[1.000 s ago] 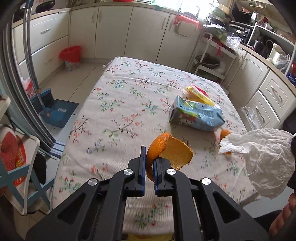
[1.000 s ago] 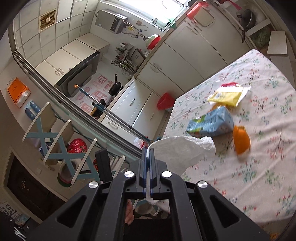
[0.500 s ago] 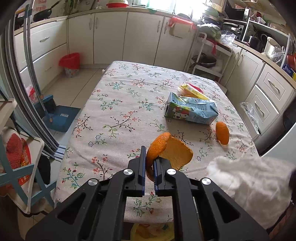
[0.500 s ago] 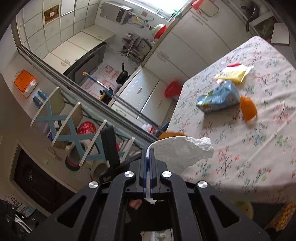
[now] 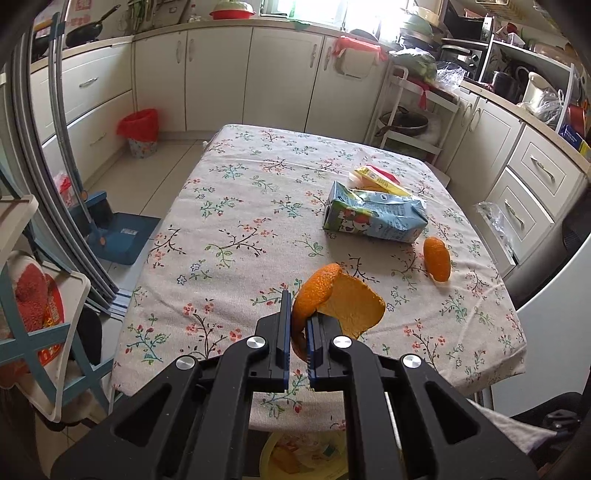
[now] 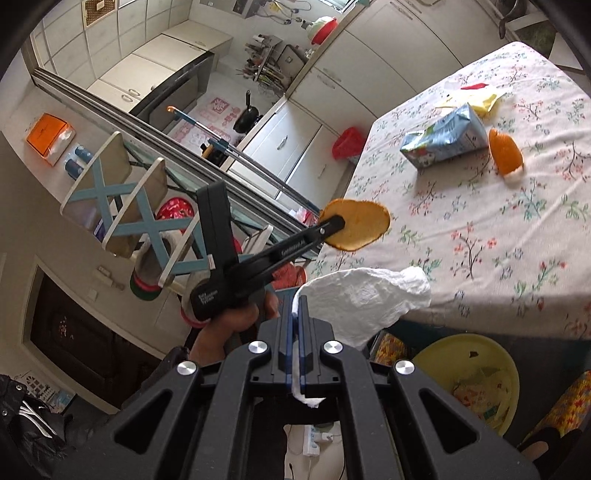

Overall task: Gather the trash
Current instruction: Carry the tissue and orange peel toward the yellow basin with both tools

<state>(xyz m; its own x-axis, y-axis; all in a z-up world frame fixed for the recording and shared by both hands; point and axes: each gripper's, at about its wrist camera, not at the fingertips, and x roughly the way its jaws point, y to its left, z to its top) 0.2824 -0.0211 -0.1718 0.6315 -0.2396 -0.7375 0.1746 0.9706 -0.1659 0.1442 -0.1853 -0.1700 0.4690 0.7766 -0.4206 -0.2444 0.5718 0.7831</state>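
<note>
My left gripper (image 5: pixel 298 332) clamps a curled orange peel (image 5: pixel 340 302) above the table's (image 5: pixel 236 206) near edge; my right gripper (image 6: pixel 297 314) pinches a crumpled tissue (image 6: pixel 365 299) over a yellow basin (image 6: pixel 476 373). Beyond lie another peel (image 5: pixel 436 258), then a carton (image 5: pixel 373 218).

We're in a home kitchen. Cream cabinet doors and drawers with metal handles (image 5: pixel 218 79) run along two walls under a pale countertop (image 5: pixel 229 27). A black wok (image 5: pixel 83 33) and a red-lidded bowl (image 5: pixel 232 9) sit on it, with a white kettle (image 5: pixel 533 88) at the right. The table wears a floral cotton tablecloth (image 5: pixel 258 206). On the tiled floor we see a red-lined waste bin (image 5: pixel 140 131) and a blue dustpan (image 5: pixel 118 236).
</note>
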